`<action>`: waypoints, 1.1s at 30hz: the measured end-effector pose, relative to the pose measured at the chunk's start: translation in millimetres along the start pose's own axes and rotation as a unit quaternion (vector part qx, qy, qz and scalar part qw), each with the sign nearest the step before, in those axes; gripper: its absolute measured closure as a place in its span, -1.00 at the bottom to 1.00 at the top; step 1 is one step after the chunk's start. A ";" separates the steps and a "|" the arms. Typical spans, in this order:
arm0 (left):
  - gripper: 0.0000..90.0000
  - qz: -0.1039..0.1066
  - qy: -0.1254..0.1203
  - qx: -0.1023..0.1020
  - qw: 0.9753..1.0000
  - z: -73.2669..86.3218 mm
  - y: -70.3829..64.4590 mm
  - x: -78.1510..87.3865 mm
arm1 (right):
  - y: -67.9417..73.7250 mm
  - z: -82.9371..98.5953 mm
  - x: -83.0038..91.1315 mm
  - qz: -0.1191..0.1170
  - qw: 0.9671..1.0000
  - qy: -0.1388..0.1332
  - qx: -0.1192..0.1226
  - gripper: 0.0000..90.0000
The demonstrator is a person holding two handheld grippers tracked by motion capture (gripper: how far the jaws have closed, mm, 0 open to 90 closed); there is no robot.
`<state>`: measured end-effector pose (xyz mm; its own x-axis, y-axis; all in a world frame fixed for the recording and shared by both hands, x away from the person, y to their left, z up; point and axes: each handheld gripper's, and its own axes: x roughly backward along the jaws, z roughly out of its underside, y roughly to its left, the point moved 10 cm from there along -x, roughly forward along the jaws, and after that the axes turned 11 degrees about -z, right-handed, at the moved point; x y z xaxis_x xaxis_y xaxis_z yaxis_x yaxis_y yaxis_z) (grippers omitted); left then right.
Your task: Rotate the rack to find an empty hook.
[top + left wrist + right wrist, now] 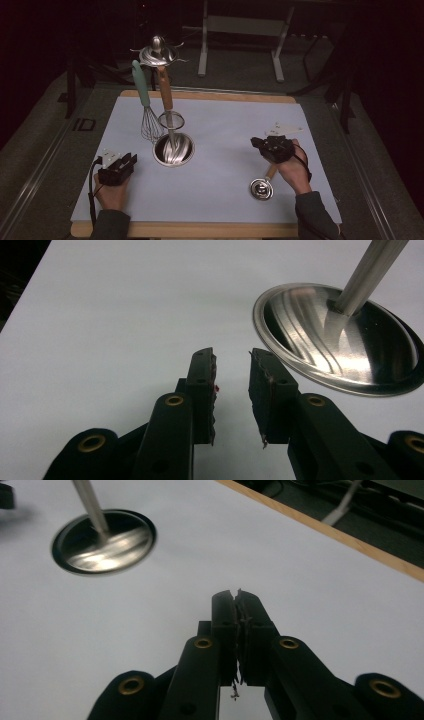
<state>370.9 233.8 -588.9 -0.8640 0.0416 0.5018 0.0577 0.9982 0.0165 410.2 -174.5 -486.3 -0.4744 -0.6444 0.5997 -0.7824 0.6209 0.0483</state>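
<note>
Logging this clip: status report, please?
Left gripper open, empty, beside stand base. Right gripper shut, empty. Ladle flat on table beside right hand. Whisk hangs on stand.

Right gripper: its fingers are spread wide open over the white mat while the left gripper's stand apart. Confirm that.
Not quite. The right gripper has its fingers pressed shut, with nothing seen between them, as the right gripper view shows. The left gripper does have its fingers apart over the white mat.

It looked like a dim lab or test room: a white-topped wooden table stood on grey carpet, with bare metal desk legs behind.
</note>
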 end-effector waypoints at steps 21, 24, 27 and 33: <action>0.61 0.001 -0.001 0.002 1.000 -0.1 0.3 0.6 | -32.6 60.8 20.4 0.040 0.998 0.036 -0.037 0.99; 0.61 0.000 -0.002 0.002 1.000 -0.1 0.4 0.8 | -35.5 72.4 21.5 0.046 0.997 0.048 -0.042 1.00; 0.61 0.000 -0.002 0.001 1.000 0.0 0.2 0.9 | -37.7 83.2 20.9 0.049 0.996 0.059 -0.044 1.00; 0.61 0.000 -0.003 0.000 1.000 -0.1 0.2 0.9 | -40.9 103.3 18.2 0.053 0.994 0.073 -0.056 1.00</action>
<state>370.2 234.1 -588.3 -0.8666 0.0411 0.4973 0.0566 0.9983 0.0162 391.8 -257.7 -559.8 -0.4812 -0.5057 0.7160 -0.6774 0.7329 0.0624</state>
